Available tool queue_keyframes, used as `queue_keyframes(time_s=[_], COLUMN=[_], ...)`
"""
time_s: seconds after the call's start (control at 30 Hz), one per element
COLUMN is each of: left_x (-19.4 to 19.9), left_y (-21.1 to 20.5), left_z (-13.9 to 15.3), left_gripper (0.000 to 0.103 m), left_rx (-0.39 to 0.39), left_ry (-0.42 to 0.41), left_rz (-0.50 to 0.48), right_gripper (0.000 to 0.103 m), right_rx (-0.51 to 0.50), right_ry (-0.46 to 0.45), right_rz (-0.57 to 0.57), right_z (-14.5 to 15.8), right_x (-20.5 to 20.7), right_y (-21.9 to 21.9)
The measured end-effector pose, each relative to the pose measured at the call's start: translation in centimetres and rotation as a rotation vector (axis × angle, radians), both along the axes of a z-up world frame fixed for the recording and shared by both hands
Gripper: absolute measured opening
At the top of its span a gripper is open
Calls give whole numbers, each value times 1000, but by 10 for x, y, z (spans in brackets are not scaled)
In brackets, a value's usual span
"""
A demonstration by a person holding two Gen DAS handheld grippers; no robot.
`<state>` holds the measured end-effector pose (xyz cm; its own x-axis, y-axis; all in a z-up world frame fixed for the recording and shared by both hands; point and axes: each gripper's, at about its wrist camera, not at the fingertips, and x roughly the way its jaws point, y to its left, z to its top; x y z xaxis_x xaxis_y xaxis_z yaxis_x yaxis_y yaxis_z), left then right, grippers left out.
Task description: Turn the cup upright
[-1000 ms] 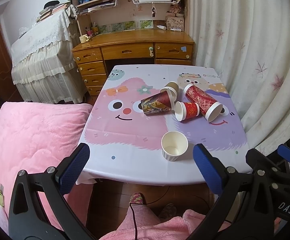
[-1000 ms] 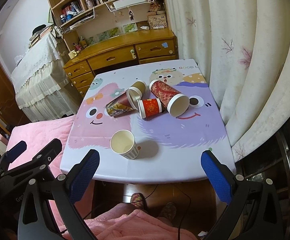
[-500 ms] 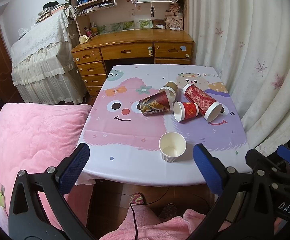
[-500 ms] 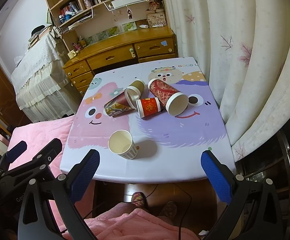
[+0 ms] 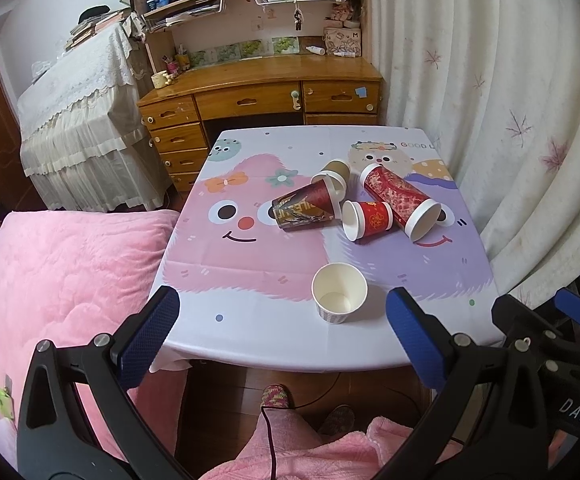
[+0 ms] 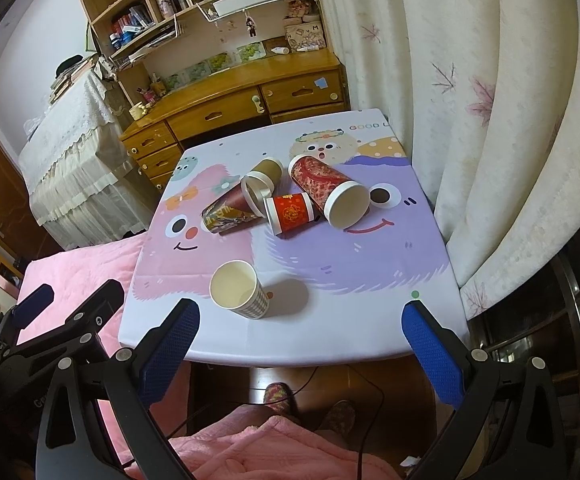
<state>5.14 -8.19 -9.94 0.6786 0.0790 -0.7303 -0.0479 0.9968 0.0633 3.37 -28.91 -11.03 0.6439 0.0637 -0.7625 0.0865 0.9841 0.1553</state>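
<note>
A white checked paper cup (image 5: 338,297) (image 6: 241,289) stands upright near the table's front edge. Behind it several cups lie on their sides in a cluster: a dark patterned cup (image 5: 305,208) (image 6: 229,211), a small red cup (image 5: 368,219) (image 6: 289,213), a tall red patterned cup (image 5: 402,197) (image 6: 328,190) and a brown cup (image 5: 334,171) (image 6: 265,172). My left gripper (image 5: 281,334) is open and empty, held off the table's front edge. My right gripper (image 6: 300,340) is open and empty, also in front of the table.
The table (image 5: 249,264) has a cartoon cloth. A pink bed (image 5: 57,280) lies to its left, curtains (image 5: 510,120) to its right, a wooden desk (image 5: 257,92) behind. The person's pink-clad knees and slippers (image 5: 275,396) are below.
Both grippers have drifted slightly; the view shifted a little. The cups have not moved and both grippers stay open.
</note>
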Motion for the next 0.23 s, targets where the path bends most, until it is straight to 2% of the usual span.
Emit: queue_keyframes(time_s=[0.23], left_x=[1], left_y=[-1], left_z=[1], left_gripper=[102], left_rx=[1], left_ry=[1], left_rz=[-1], right_gripper=[103], right_rx=[1], right_ry=[1], right_rz=[0], right_z=[0], right_x=[2], right_y=[-2])
